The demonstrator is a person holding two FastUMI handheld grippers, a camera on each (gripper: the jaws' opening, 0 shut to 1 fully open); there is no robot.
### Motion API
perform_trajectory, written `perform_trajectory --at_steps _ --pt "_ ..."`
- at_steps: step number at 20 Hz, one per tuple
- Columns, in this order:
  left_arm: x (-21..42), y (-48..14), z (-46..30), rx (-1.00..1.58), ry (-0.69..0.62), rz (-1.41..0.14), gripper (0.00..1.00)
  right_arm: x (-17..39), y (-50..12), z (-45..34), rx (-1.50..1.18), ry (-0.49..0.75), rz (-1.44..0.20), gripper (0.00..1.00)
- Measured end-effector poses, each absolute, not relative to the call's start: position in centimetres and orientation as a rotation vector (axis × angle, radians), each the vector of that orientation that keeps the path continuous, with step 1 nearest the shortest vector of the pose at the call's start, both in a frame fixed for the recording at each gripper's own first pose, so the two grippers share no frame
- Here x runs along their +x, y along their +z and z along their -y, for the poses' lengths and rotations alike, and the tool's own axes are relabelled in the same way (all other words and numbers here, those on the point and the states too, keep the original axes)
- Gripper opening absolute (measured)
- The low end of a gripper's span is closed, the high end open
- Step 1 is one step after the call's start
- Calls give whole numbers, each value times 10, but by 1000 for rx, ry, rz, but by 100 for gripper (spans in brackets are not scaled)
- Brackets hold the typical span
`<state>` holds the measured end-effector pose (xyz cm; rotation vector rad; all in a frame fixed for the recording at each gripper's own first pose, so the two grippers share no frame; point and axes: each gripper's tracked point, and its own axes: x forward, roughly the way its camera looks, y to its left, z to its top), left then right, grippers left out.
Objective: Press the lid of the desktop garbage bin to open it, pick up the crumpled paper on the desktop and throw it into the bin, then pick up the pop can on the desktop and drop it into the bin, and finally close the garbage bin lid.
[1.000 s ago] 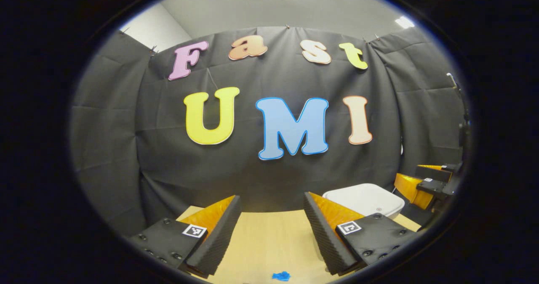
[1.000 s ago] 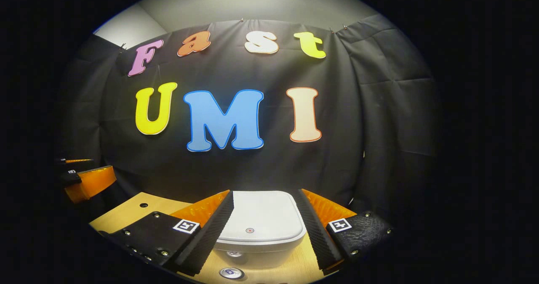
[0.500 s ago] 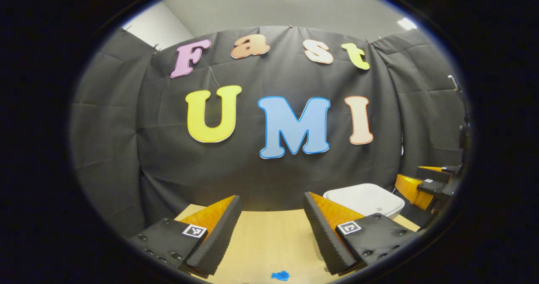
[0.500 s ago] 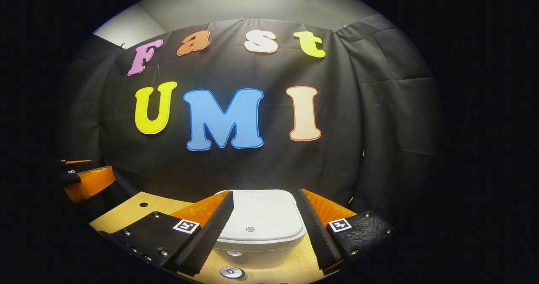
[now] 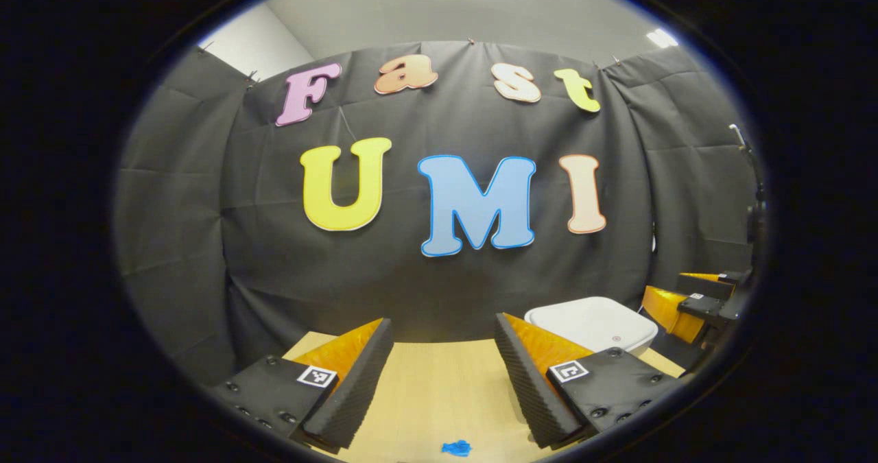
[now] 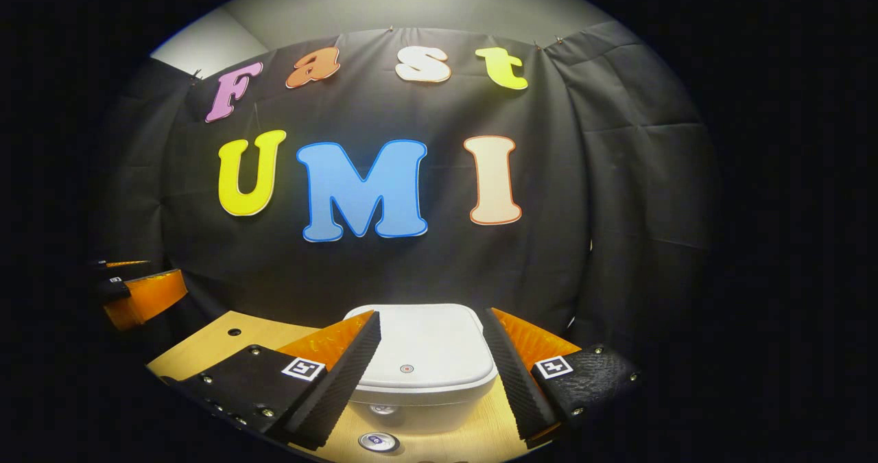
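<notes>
1. My right gripper (image 6: 429, 374) hangs over the wooden table (image 6: 206, 343), fingers spread wide apart with nothing between them that they touch.
2. The white bin (image 6: 422, 367) sits straight ahead in the right gripper view, framed in the gap between the two fingers. It stands on the table close to the black cloth wall (image 6: 617, 209).
3. The bin lid (image 6: 418, 343) lies flat and closed. A small round button mark sits near its front edge.
4. The pop can (image 6: 378, 441) stands upright on the table just in front of the bin, at the bottom edge of the right gripper view; I see mainly its silver top.
5. My left gripper (image 5: 446, 381) is also spread open, empty, over bare table.
6. In the left gripper view the crumpled paper (image 5: 456, 448), blue, lies on the table low between the fingers, nearer than the fingertips and touching neither.
7. In that view the bin sits to the right, behind the right-hand finger, with the right gripper just beyond it at the edge.
8. In the right gripper view the left gripper shows at the far left, well apart from the bin.
</notes>
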<state>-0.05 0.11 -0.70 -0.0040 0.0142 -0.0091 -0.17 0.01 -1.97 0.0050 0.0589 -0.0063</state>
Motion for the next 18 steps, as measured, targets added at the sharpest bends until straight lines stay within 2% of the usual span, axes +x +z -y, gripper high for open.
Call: perform_trajectory --at_steps 7,15,18 --pt "0 -12 -3 -4 -4 -26 100 10 -35 0 -27 -1 -101 96" --pt "1 -18 -7 -14 8 -38 100 41 -70 -16 30 86 -208 96" --pt "3 -20 -9 -13 14 -43 100 46 -76 -15 11 71 -221 96"
